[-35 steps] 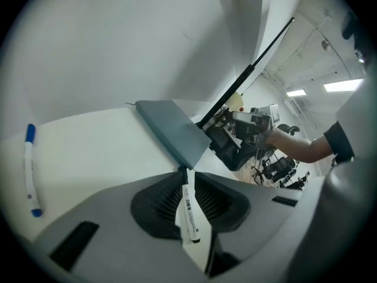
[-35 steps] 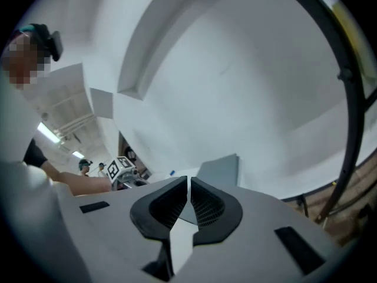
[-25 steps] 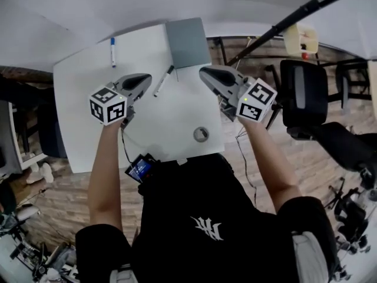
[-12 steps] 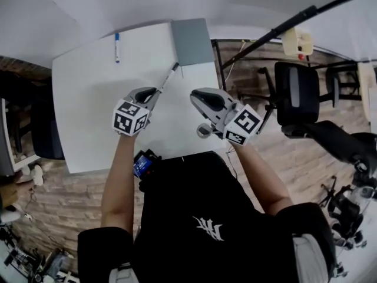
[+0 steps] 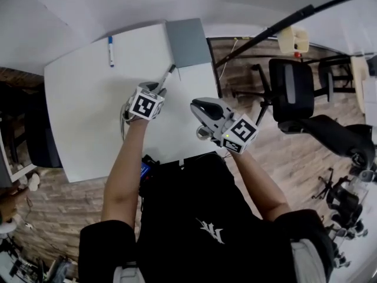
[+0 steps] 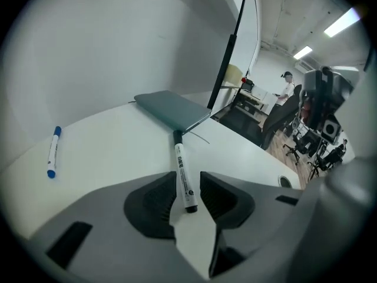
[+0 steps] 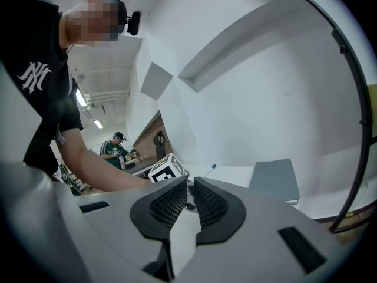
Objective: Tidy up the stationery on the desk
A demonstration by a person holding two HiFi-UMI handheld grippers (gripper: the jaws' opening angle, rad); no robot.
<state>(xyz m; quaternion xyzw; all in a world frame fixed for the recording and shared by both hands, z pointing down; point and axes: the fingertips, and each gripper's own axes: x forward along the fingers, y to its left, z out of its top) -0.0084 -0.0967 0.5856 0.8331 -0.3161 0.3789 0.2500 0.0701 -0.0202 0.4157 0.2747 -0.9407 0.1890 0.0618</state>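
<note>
Lying just in front of the grey notebook (image 5: 187, 41), a black marker (image 6: 183, 173) is flanked by the left gripper (image 6: 188, 181), jaws just opened, not pressing; right gripper (image 7: 190, 184) is pressed together, empty

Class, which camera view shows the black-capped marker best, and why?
The left gripper view: the black-capped marker lies close-up, full length, between the left tool's jaws, which have just been opening. The head view shows it small, its near end hidden. The right gripper view doesn't show it.

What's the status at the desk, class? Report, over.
Left gripper jaws just opening, black marker lying between them, not gripped. Right gripper shut, empty. Grey notebook just beyond the marker's far end, not blocking.
</note>
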